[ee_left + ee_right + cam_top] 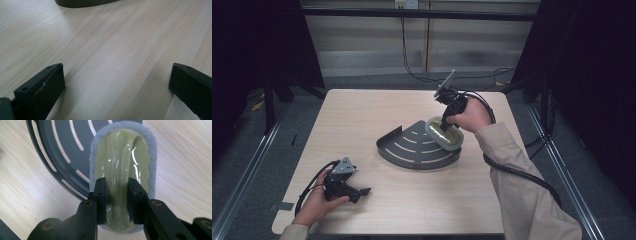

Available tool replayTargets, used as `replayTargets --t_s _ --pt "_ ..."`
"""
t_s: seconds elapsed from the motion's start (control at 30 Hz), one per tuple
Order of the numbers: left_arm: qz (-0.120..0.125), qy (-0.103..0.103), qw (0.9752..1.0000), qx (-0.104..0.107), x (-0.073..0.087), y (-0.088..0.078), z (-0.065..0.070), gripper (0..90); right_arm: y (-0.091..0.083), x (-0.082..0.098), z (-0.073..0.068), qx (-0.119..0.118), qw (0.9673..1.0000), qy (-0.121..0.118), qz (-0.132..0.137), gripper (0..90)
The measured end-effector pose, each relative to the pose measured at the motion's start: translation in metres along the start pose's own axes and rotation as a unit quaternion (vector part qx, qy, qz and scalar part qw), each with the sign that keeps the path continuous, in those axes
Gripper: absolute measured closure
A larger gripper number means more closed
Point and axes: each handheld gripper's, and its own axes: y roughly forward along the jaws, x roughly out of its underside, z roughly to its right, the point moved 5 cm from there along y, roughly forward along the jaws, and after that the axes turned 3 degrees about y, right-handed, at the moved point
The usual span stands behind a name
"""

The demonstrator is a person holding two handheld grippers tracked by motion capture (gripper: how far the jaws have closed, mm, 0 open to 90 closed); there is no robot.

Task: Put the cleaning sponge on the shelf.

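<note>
right gripper (117,197) | we are clamping the scrubber's (123,152) ridged handle, its long axis running away from us, overlapping the slotted tray's (412,145) right edge | left gripper (116,85) is resting wide apart on the worktop (362,115)

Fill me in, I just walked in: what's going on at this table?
A person works two hand-held grippers. The right gripper is shut on the handle of a scrubber, holding it over the edge of a dark slotted rack. The left gripper rests open on the table, away from the rack.
</note>
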Motion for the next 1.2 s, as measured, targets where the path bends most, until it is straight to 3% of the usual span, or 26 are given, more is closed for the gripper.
replayTargets --t_s 0.7,1.2 --pt "0.0 0.0 1.0 0.0 0.0 0.0 0.0 0.0 0.019 -0.01 -0.005 -0.004 0.9999 -0.013 -0.005 71.7" --pt "0.0 0.0 1.0 0.0 0.0 0.0 0.0 0.0 0.034 -0.007 -0.007 -0.011 0.9998 -0.012 -0.013 71.7"
